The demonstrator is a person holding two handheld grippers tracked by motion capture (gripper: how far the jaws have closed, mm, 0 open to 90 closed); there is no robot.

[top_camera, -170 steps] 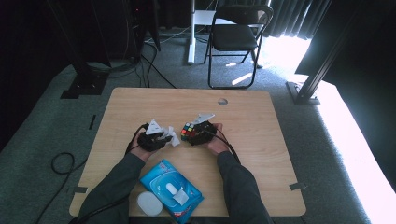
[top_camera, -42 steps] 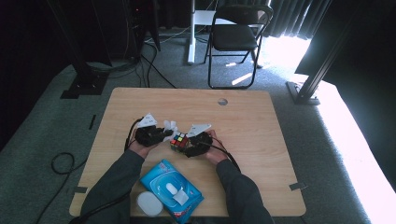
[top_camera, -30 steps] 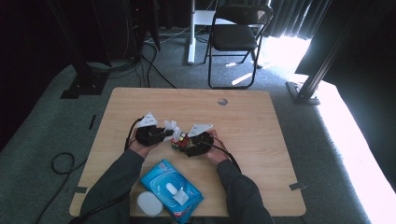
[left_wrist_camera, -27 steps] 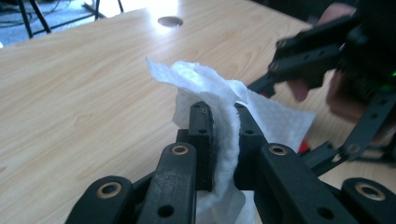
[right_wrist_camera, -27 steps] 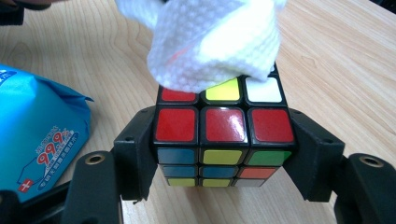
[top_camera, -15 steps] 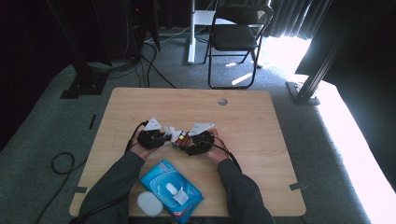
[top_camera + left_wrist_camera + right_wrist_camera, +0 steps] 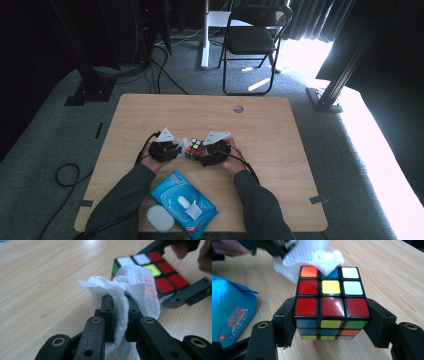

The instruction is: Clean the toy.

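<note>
1. Where the two grippers meet near the middle of the table (image 7: 280, 125), the right gripper (image 7: 332, 322) clamps a cube (image 7: 331, 302) between its jaws, one jaw on each side of the cube's lower rows.
2. Seen from above, the cube (image 7: 195, 148) is small and half hidden between the hands; its colours blur.
3. The left gripper (image 7: 120, 315) has its jaws nearly closed on a white wipe (image 7: 130, 290), which they pinch.
4. The wipe's bunched end lies against the cube's top face and covers part of it; the tiles beneath cannot be made out.
5. A blue wipe pack (image 7: 182, 197) lies at the table's near edge, cut off in the right gripper view, its print unreadable.
</note>
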